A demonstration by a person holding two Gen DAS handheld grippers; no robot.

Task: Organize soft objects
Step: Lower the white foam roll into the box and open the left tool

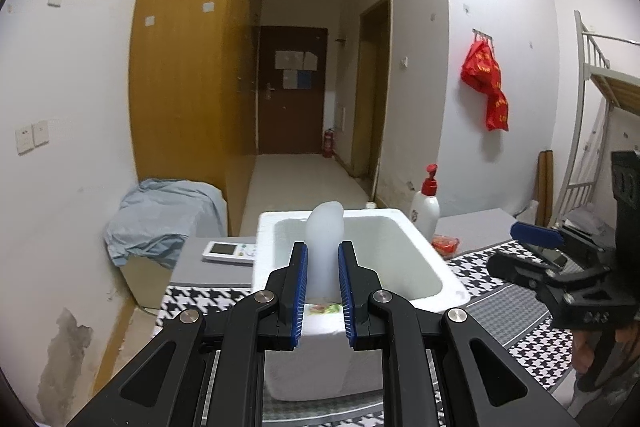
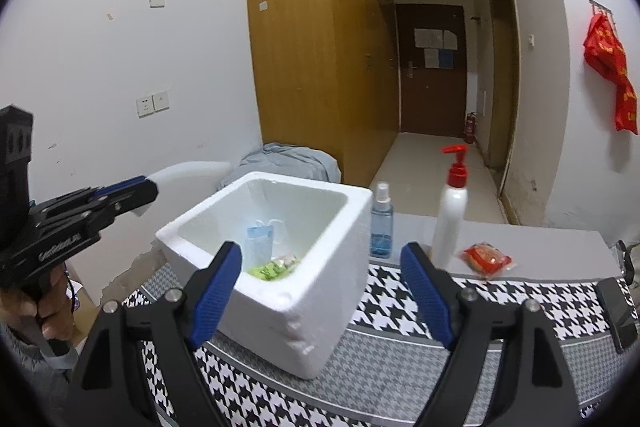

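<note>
Above the near rim of the white foam box (image 1: 420, 251), I have the left gripper (image 1: 323, 267) clamped on a soft, translucent white pouch (image 1: 325, 227), its blue pads pressing both sides while the rounded top sticks up past the fingertips. From the right wrist view I see that same pouch (image 2: 188, 175) jutting out of the left gripper (image 2: 150, 187) to the left of the box (image 2: 320, 291), with a hand (image 2: 48, 303) wrapped round the handle. My right gripper (image 2: 322, 267) stands with its jaws wide apart and nothing between them, pointed toward the box's right corner. Inside the box lie a light blue face mask (image 2: 260, 239) and a green packet (image 2: 268, 271). Box, blue spray bottle (image 2: 382, 223), white pump bottle with a red top (image 2: 450, 219) and red snack packet (image 2: 486, 259) all sit on the table with its houndstooth cloth (image 2: 520, 299)
</note>
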